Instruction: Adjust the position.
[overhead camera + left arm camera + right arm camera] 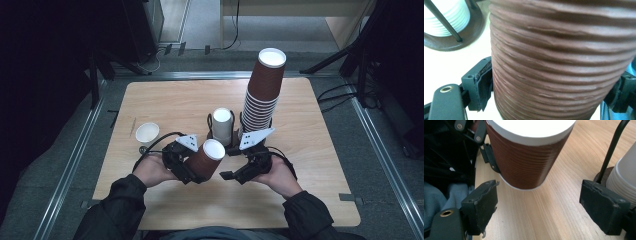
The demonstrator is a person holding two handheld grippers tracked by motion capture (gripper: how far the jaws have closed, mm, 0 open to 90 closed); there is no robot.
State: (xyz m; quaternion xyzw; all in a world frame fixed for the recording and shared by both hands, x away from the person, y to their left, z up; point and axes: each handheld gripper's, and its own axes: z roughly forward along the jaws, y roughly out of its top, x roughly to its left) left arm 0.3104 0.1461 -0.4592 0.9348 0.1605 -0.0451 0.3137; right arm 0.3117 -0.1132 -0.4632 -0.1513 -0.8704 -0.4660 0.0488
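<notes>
Looking across the counter, the tall stack of brown cups stands at the back right, with a short white stack in a wire holder just beside it. The left gripper has its jaws clamped on a ribbed brown paper cup, tilted above the counter's front. The right gripper has its jaws apart, empty. That cup's probably light and crushable; the ridges give grip, so I'd squeeze gently mid-wall.
</notes>
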